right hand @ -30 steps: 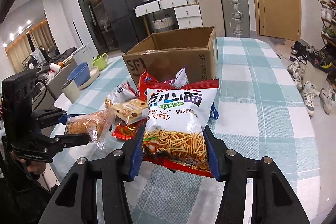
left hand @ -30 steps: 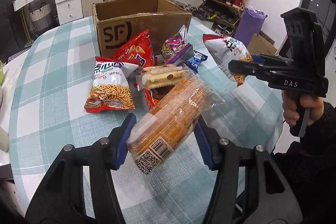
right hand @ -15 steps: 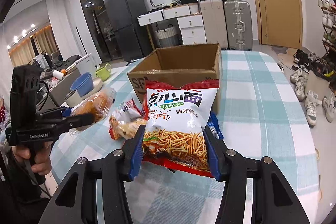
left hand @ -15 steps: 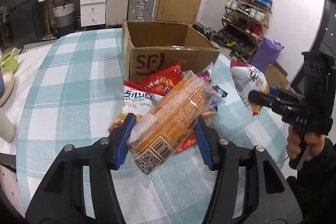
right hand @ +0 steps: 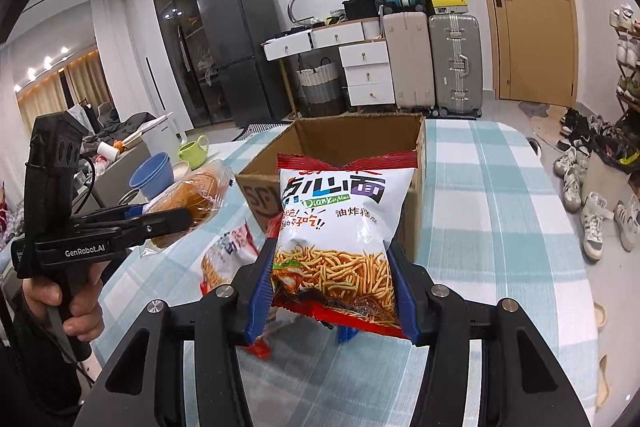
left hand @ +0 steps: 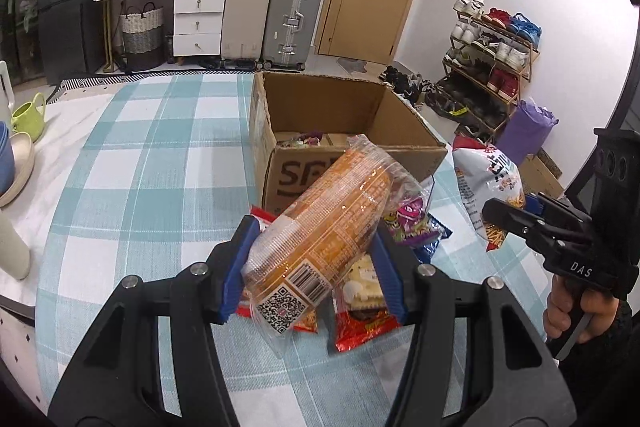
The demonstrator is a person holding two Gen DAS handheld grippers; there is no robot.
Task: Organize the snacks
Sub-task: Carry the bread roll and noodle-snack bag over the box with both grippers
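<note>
My left gripper [left hand: 312, 267] is shut on a clear-wrapped orange biscuit pack [left hand: 328, 223], held up off the table in front of the open cardboard box [left hand: 352, 147]. The box holds a few snacks at its bottom. My right gripper [right hand: 332, 291] is shut on a white and red noodle snack bag [right hand: 336, 227], raised just before the same cardboard box [right hand: 360, 131]. Each gripper shows in the other's view: the right gripper [left hand: 516, 223] with its noodle snack bag [left hand: 488, 183], the left gripper [right hand: 160, 217] with its biscuit pack [right hand: 196, 191]. More snack packets [left hand: 408, 227] lie below on the checked tablecloth [left hand: 160, 167].
A green cup [left hand: 30, 115] and blue bowls [right hand: 154, 175] stand at the table's left edge. A second noodle bag [right hand: 228, 255] lies on the cloth. Suitcases [left hand: 292, 19], drawers and a shoe rack [left hand: 492, 51] stand beyond the table.
Both grippers have risen with their packs and come closer to the box. The left gripper has rolled, and the box's inside now shows.
</note>
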